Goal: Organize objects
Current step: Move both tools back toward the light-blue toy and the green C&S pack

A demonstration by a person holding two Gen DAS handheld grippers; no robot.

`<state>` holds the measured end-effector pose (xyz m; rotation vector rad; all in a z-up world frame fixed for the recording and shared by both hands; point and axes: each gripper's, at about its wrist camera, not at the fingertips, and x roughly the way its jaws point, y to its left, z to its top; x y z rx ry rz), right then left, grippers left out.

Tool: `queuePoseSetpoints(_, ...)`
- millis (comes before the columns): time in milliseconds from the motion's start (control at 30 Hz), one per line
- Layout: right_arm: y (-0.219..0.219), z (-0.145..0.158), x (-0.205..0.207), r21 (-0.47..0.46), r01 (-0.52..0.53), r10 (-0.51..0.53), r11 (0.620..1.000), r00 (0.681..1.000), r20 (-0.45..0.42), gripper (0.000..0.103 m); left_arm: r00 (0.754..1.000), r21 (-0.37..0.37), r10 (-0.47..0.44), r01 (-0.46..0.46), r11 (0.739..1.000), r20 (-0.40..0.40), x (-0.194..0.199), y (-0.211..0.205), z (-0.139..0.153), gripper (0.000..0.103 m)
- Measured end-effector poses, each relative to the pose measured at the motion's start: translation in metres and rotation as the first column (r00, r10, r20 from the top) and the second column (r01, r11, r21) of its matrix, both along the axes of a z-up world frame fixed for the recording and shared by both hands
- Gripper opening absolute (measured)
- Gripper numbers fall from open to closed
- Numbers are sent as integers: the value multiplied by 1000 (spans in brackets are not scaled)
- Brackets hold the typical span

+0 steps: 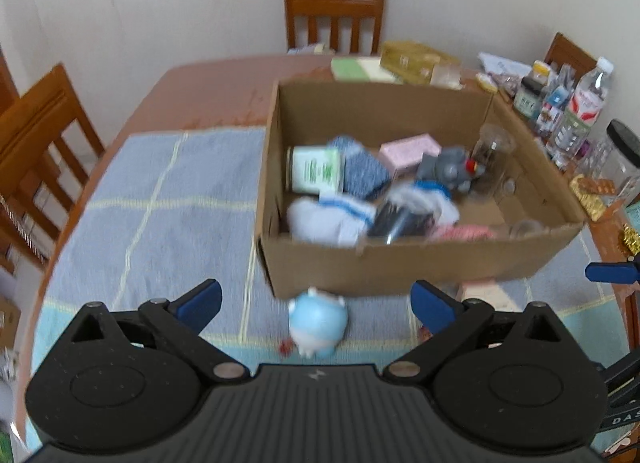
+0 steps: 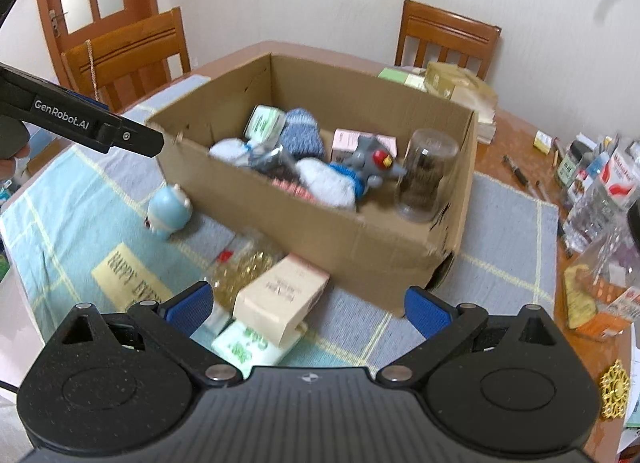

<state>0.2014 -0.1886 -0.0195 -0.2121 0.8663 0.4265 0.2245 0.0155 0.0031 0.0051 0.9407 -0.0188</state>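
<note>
An open cardboard box (image 1: pixel 400 267) (image 2: pixel 372 247) stands on a blue checked cloth and holds socks, small boxes, a grey toy and a clear jar. A light blue toy figure (image 1: pixel 318 323) (image 2: pixel 168 213) lies on the cloth in front of the box. My left gripper (image 1: pixel 316 303) is open and empty, just above and behind the figure. My right gripper (image 2: pixel 308 307) is open and empty over a cream box (image 2: pixel 280 299), a green and white packet (image 2: pixel 248 347) and a gold bag (image 2: pixel 240 271) beside the cardboard box.
Wooden chairs (image 1: pixel 334 15) (image 2: pixel 128 59) stand around the table. Bottles and jars (image 1: pixel 576 111) (image 2: pixel 600 183) crowd the right side. Flat boxes (image 1: pixel 400 63) lie behind the cardboard box. The left gripper's body (image 2: pixel 80 123) shows at the left of the right wrist view.
</note>
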Motion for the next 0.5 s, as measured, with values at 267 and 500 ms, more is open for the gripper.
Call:
queuePoseSetpoints(267, 6, -37, -5, -15, -22, 21, 1000, 997, -70, 103, 999, 26, 41, -41, 999, -21, -18, -2, -29, 100)
queuePoseSetpoints(500, 19, -58, -7, -10, -46, 45, 999, 993, -113, 103, 996, 22, 90, -89, 996, -31, -27, -1, -48, 100)
